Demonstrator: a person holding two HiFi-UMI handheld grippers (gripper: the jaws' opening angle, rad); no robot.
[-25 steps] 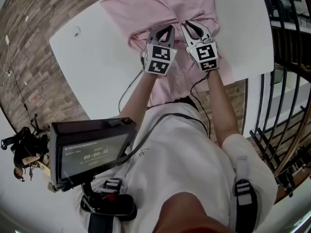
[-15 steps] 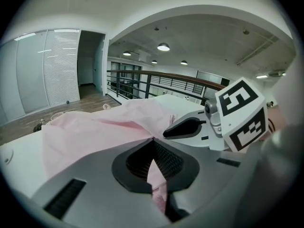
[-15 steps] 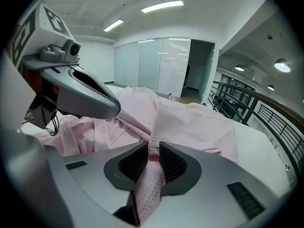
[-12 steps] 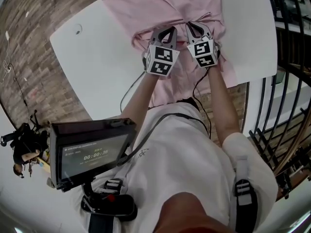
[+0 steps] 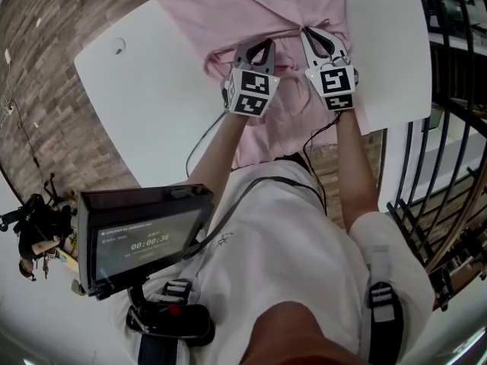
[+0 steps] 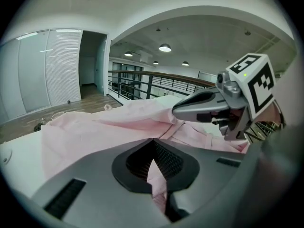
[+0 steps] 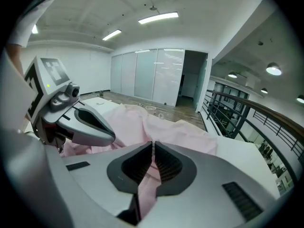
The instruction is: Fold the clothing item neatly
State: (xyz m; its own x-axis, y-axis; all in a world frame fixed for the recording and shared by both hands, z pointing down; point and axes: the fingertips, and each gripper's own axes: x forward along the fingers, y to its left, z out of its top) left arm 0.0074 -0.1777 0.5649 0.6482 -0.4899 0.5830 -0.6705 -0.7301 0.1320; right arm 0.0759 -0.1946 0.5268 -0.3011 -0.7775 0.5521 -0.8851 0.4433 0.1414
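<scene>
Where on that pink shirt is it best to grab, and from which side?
Probably a raised fold at the near edge of the pink shirt, approached from the person's side, slanting down: flat cloth offers nothing to pinch, a ridge does. The left tool is shut on one; the right tool has just been closing its jaws on another.

Shirt [image 5: 243, 6] on table [image 5: 144, 90], near end seemingly hanging off the edge, left gripper [image 5: 261, 46] beside right gripper [image 5: 318, 35]

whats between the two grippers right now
Only bunched pink garment, as the head view shows. The left gripper and right gripper each pinch it; the right one's jaws have just been closing on the fabric.
</scene>
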